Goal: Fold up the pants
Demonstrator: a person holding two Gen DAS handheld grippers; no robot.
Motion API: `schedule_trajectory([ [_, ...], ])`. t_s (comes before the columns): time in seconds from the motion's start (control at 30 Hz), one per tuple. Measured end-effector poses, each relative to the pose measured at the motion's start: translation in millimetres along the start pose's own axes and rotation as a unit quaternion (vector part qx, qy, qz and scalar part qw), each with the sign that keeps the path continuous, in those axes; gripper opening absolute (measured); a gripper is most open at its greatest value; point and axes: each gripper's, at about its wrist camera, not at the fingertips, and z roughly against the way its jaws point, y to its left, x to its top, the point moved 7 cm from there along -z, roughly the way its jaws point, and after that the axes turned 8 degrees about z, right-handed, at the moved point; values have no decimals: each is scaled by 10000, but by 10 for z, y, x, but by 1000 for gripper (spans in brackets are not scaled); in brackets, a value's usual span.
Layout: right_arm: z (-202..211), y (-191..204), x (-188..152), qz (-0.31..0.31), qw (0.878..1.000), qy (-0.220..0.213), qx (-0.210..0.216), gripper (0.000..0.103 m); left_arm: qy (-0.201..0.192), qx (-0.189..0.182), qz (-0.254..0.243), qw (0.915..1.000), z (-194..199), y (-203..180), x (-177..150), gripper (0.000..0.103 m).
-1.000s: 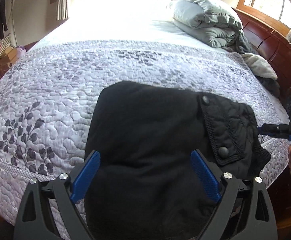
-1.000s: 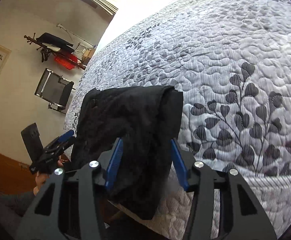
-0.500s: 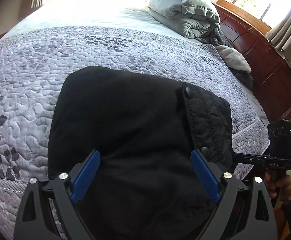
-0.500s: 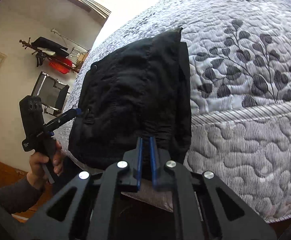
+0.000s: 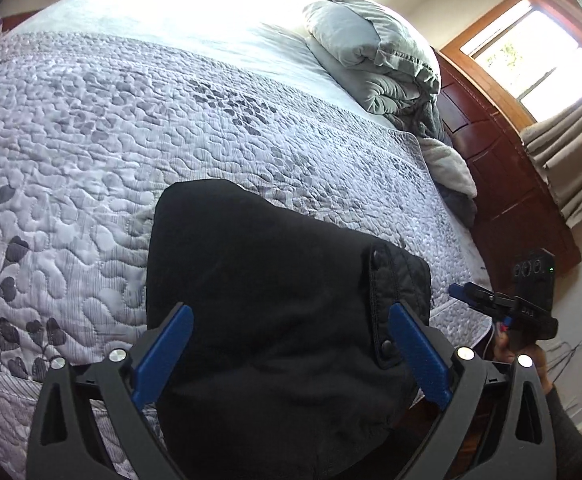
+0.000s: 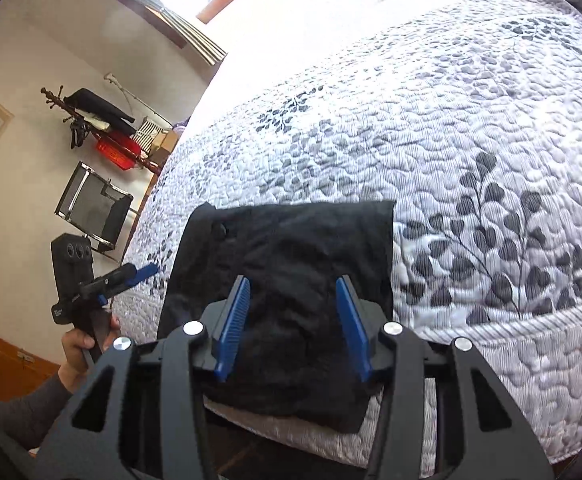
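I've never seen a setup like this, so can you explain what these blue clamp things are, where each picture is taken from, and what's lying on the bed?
There is no robot here: a person holds a two-finger clamp in each hand, each with a camera looking along its blue fingers. One picture looks out from the left gripper, the other from the right gripper. On the quilted bedspread lie folded black pants near the bed's edge; a grey duvet is bundled farther back. Both grippers have just been opening. Their fingers frame the pants in the view but grip nothing.
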Motion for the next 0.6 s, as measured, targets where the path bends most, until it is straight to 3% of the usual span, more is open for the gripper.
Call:
schedule_trajectory([
  [0.07, -217, -111, 90, -187, 9997, 128, 128, 46, 215, -134, 198, 9995, -90, 66, 95, 99],
  [0.13, -454, -274, 120, -233, 9991, 365, -15, 45, 383, -109, 307, 9987, -212, 137, 157, 99],
  [0.17, -545, -372, 89, -312, 9983, 494, -80, 40, 493, -74, 334, 9982, -288, 174, 169, 99],
  [0.3, -615, -461, 47, -459, 9973, 568, -6, 38, 667, 334, 627, 9952, -479, 417, 226, 99],
  [0.4, -379, -372, 74, -436, 9985, 300, 112, 50, 554, -50, 731, 9958, -389, 387, 297, 99],
  [0.47, -226, -294, 47, -492, 9982, 137, 314, 51, 488, -162, 751, 9958, -339, 367, 307, 99],
  [0.6, -242, -169, -73, -313, 9984, 352, 314, 51, 725, -350, 737, 9940, -441, 293, 308, 99],
])
